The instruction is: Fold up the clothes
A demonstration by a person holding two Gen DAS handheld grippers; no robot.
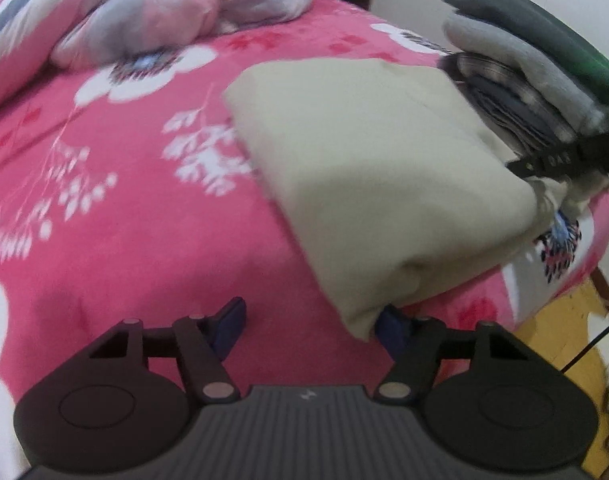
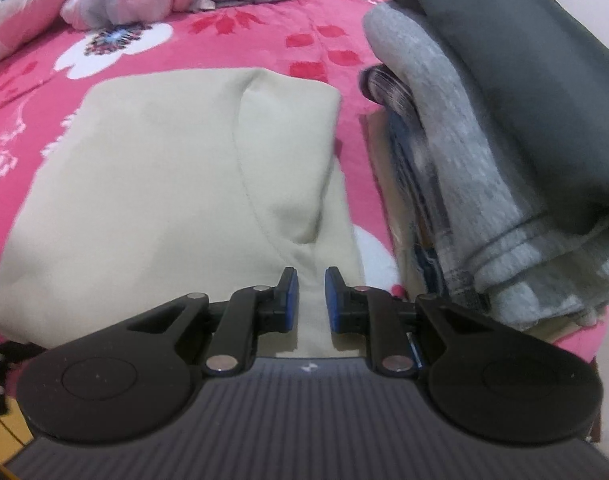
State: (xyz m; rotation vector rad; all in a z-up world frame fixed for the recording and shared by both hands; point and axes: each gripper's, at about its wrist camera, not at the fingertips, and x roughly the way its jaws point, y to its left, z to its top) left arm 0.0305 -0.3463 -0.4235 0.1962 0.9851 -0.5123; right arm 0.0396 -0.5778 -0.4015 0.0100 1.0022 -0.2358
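The left gripper (image 1: 306, 330) stands spread, its right pad at the near corner of the folded cream garment (image 1: 368, 176) but not pinching it. The right gripper (image 2: 311, 300) is nearly clenched over the garment's near edge; whether it pinches cloth I cannot tell. The garment lies flat on the pink floral bed (image 1: 124, 220), beside a stack of folded clothes (image 2: 484, 140). The fold looks finished; next likely comes lifting it onto that stack, needing both grippers firmly closed.

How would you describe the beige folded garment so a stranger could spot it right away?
On the pink flowered bedspread, look left of the stack of folded clothes. The beige folded garment lies flat there alone, the only pale, plain piece beside grey ones.
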